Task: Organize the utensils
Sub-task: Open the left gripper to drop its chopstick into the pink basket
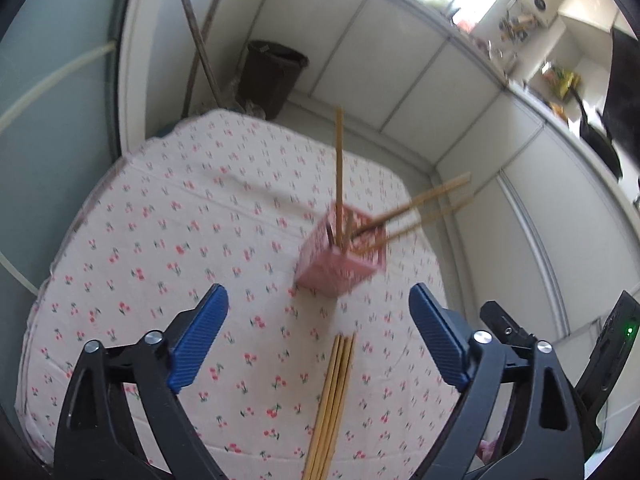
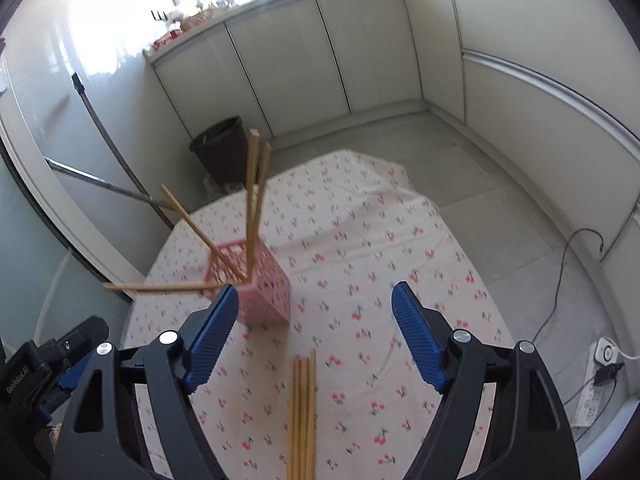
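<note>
Between the blue pads of the left gripper (image 1: 318,300) there is only cloth: its jaws stand wide apart and hold nothing. The right gripper (image 2: 316,298) is likewise spread wide and empty. A bundle of loose chopsticks (image 1: 334,400) lies flat on the cherry-print tablecloth (image 1: 160,240), running up between each pair of jaws without touching the pads. Just beyond the chopstick tips stands a pink holder (image 1: 340,258) with several chopsticks (image 2: 252,200) leaning out of it; in the right view it sits beside the left pad. Lettering on the other gripper's body is too small to read surely.
</note>
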A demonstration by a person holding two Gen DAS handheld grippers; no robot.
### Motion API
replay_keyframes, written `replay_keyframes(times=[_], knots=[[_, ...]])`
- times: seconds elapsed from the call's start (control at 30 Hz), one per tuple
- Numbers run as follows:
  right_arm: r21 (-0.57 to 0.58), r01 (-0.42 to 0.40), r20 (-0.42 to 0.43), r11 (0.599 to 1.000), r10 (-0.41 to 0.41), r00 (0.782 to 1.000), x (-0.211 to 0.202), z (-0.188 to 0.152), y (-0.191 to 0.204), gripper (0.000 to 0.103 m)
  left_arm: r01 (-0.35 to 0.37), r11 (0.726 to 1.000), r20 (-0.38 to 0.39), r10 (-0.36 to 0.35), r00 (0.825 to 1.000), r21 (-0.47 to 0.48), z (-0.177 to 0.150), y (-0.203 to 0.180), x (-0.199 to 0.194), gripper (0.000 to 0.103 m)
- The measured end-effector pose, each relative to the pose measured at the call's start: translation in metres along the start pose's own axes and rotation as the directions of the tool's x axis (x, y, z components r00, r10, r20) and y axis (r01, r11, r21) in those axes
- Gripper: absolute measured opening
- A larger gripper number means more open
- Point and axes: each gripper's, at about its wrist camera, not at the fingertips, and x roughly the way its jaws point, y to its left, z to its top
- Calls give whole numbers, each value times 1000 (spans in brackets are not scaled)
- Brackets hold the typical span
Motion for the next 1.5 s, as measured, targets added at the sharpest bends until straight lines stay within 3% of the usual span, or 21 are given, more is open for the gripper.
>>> replay_keyframes(times=[0.17,0.4,0.6,0.67,0.77,1.0,1.1,1.33,1.5], knots=[[17,31,-77,999,-29,997,9,-22,-20,96,11,999,-72,-8,997,44,-17,-5,20,96],[56,108,-222,993,-93,971,27,-47,-51,96,-26,995,-191,44,981,94,-37,-7,54,96],[137,191,-385,972,-125,914,44,-68,-89,96,-96,991,-319,121,940,90,-51,3,94,96],[166,186,-426,968,-100,899,49,-74,-96,96,-124,988,-370,148,917,89,-57,5,110,96],[244,169,-478,955,-34,878,52,-84,-107,96,-155,984,-405,178,897,88,-62,5,127,96],[334,163,-492,928,24,870,47,-85,-123,96,-238,961,-427,275,861,139,-70,-3,161,96],[367,150,-491,918,55,870,47,-84,-127,96,-281,944,-399,328,856,173,-71,-8,167,96],[381,120,-486,917,88,869,47,-82,-124,96,-305,929,-374,364,853,208,-70,-17,177,97],[391,131,-490,911,85,867,48,-83,-127,96,-337,913,-366,402,839,231,-67,-20,188,96]])
